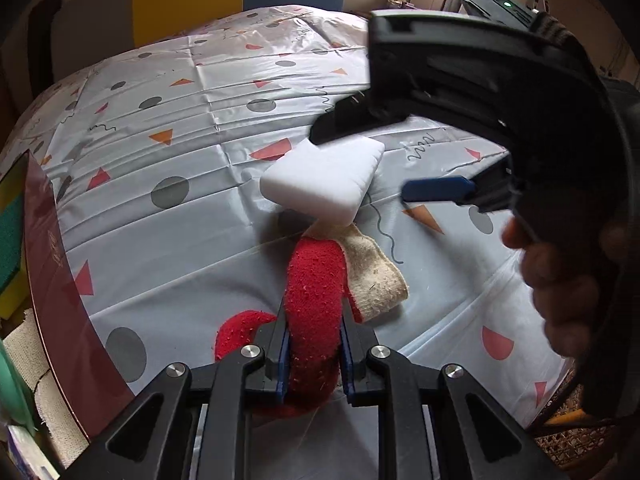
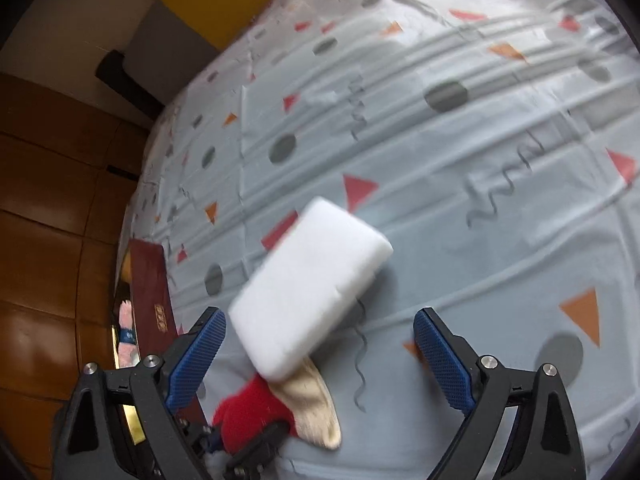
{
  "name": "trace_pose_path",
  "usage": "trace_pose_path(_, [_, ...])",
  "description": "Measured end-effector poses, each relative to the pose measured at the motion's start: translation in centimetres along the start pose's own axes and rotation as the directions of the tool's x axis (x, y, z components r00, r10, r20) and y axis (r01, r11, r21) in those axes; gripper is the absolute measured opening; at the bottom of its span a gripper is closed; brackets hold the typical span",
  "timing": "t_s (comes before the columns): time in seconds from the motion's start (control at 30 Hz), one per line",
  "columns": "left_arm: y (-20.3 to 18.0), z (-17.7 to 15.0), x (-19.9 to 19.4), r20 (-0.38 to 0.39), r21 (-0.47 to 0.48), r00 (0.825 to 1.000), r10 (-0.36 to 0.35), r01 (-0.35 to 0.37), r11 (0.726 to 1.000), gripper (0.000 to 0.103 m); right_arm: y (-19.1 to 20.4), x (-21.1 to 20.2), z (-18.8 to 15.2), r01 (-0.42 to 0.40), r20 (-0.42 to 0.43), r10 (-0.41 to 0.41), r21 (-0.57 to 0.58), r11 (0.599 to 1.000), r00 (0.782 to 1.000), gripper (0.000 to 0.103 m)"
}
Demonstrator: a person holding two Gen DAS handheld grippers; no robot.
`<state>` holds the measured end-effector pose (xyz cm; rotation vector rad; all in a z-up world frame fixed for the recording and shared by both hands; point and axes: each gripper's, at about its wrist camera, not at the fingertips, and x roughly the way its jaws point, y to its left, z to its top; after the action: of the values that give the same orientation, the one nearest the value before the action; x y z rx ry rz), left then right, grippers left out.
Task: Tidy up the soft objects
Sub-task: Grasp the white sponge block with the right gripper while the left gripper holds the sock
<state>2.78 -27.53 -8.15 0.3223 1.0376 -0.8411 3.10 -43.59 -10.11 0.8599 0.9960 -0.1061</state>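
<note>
A red and cream sock (image 1: 320, 288) lies on the patterned tablecloth (image 1: 168, 128). My left gripper (image 1: 314, 360) is shut on the sock's red part. A white sponge block (image 1: 324, 180) rests partly on the sock's cream end. My right gripper (image 1: 372, 160) hovers just above the sponge, open and empty. In the right wrist view the sponge (image 2: 308, 300) lies between and ahead of the open right gripper (image 2: 320, 356), and the sock (image 2: 280, 412) shows below it, held by the left gripper's tip.
A dark red box (image 1: 52, 264) stands at the table's left edge, with a green and yellow sponge (image 1: 10, 232) and cream cloths inside. The box also shows in the right wrist view (image 2: 152, 300). Brown floor lies beyond the table's left edge.
</note>
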Motion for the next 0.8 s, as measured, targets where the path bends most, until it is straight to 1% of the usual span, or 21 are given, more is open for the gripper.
trace_pose_path(0.07, [0.1, -0.2, 0.0, 0.007, 0.000, 1.000, -0.002, 0.002, 1.000, 0.019, 0.6, 0.7, 0.6, -0.025, -0.008, 0.025, -0.011, 1.000, 1.000, 0.096])
trace_pose_path(0.1, [0.3, -0.5, -0.3, 0.012, -0.001, 1.000, -0.002, 0.002, 1.000, 0.019, 1.0, 0.9, 0.6, -0.025, -0.007, 0.024, -0.026, 0.999, 1.000, 0.095])
trace_pose_path(0.13, [0.3, -0.6, -0.2, 0.016, -0.002, 1.000, -0.002, 0.002, 1.000, 0.020, 1.4, 1.1, 0.7, -0.034, -0.010, 0.034, -0.045, 0.998, 0.999, 0.083])
trace_pose_path(0.17, [0.1, -0.6, 0.2, 0.021, -0.003, 1.000, 0.000, 0.000, 1.000, 0.020, 2.0, 1.6, 0.7, -0.065, -0.027, 0.063, -0.063, 0.996, 0.998, 0.053])
trace_pose_path(0.2, [0.0, -0.7, 0.2, 0.028, 0.001, 1.000, 0.005, -0.005, 1.000, 0.020, 2.0, 1.9, 0.6, -0.068, -0.040, 0.066, -0.071, 0.995, 0.997, 0.034])
trace_pose_path(0.23, [0.0, -0.6, 0.2, 0.031, 0.002, 1.000, 0.007, -0.007, 1.000, 0.020, 2.2, 2.2, 0.6, -0.024, -0.048, 0.020, -0.095, 0.995, 0.999, 0.009])
trace_pose_path(0.27, [0.0, -0.7, 0.2, 0.033, 0.002, 0.999, 0.008, -0.008, 1.000, 0.020, 2.2, 2.1, 0.3, -0.001, -0.041, -0.004, -0.111, 0.994, 0.999, 0.008])
trace_pose_path(0.33, [0.1, -0.8, 0.1, 0.034, 0.000, 0.999, 0.005, -0.005, 1.000, 0.020, 2.4, 1.0, 0.5, 0.020, 0.012, -0.018, -0.128, 0.992, 1.000, 0.001])
trace_pose_path(0.37, [0.2, -0.9, 0.1, 0.037, 0.002, 0.999, 0.004, -0.004, 1.000, 0.021, 2.1, 0.0, 0.8, 0.038, 0.060, -0.030, -0.121, 0.992, 0.998, 0.001])
trace_pose_path(0.4, [0.1, -1.0, 0.1, 0.040, 0.005, 0.999, 0.006, -0.006, 1.000, 0.021, 1.7, -0.5, 1.1, 0.074, 0.086, -0.064, -0.109, 0.991, 0.994, 0.001])
trace_pose_path(0.47, [0.0, -1.1, 0.0, 0.046, 0.011, 0.999, 0.011, -0.011, 1.000, 0.021, 1.1, -0.9, 1.4, 0.152, 0.107, -0.142, -0.093, 0.984, 0.984, 0.001])
trace_pose_path(0.5, [0.0, -1.2, -0.1, 0.049, 0.015, 0.999, 0.014, -0.015, 1.000, 0.021, 0.8, -1.0, 1.5, 0.198, 0.111, -0.188, -0.089, 0.976, 0.976, 0.001])
trace_pose_path(0.53, [0.0, -1.2, 0.0, 0.051, 0.017, 0.999, 0.015, -0.016, 1.000, 0.021, 0.7, -1.0, 1.5, 0.251, 0.121, -0.240, -0.089, 0.964, 0.963, 0.001])
trace_pose_path(0.57, [-0.7, -1.5, -0.3, 0.053, 0.018, 0.998, 0.016, -0.017, 1.000, 0.021, 0.3, -1.1, 1.6, 0.273, 0.126, -0.261, -0.089, 0.958, 0.957, 0.002])
trace_pose_path(0.6, [-0.7, -1.5, -0.3, 0.054, 0.017, 0.998, 0.016, -0.017, 1.000, 0.021, 0.2, -1.0, 1.6, 0.254, 0.115, -0.243, -0.086, 0.963, 0.963, 0.006])
trace_pose_path(0.63, [-0.8, -1.6, -0.4, 0.055, 0.017, 0.998, 0.016, -0.017, 1.000, 0.021, 0.0, -0.9, 1.6, 0.202, 0.088, -0.195, -0.075, 0.977, 0.977, 0.008])
trace_pose_path(0.67, [-0.9, -1.6, -0.4, 0.055, 0.019, 0.998, 0.017, -0.018, 1.000, 0.021, 0.0, -0.6, 1.5, 0.130, 0.050, -0.127, -0.061, 0.990, 0.991, 0.024])
trace_pose_path(0.7, [-0.9, -1.7, -0.5, 0.057, 0.023, 0.998, 0.018, -0.019, 1.000, 0.021, 0.3, -0.2, 1.3, 0.069, 0.013, -0.069, -0.056, 0.996, 0.998, 0.039])
trace_pose_path(0.73, [-1.0, -1.8, -0.5, 0.060, 0.025, 0.998, 0.018, -0.019, 1.000, 0.021, 0.8, 0.2, 1.0, 0.026, -0.015, -0.027, -0.069, 0.997, 1.000, 0.069])
trace_pose_path(0.77, [-1.0, -1.9, -0.6, 0.067, 0.029, 0.998, 0.018, -0.020, 0.999, 0.021, 1.4, 0.4, 0.7, -0.022, -0.037, 0.020, -0.079, 0.997, 0.999, 0.080])
trace_pose_path(0.8, [-1.1, -1.9, -0.6, 0.071, 0.031, 0.997, 0.018, -0.020, 0.999, 0.021, 1.9, 0.7, 0.5, -0.068, -0.058, 0.064, -0.086, 0.994, 0.996, 0.080])
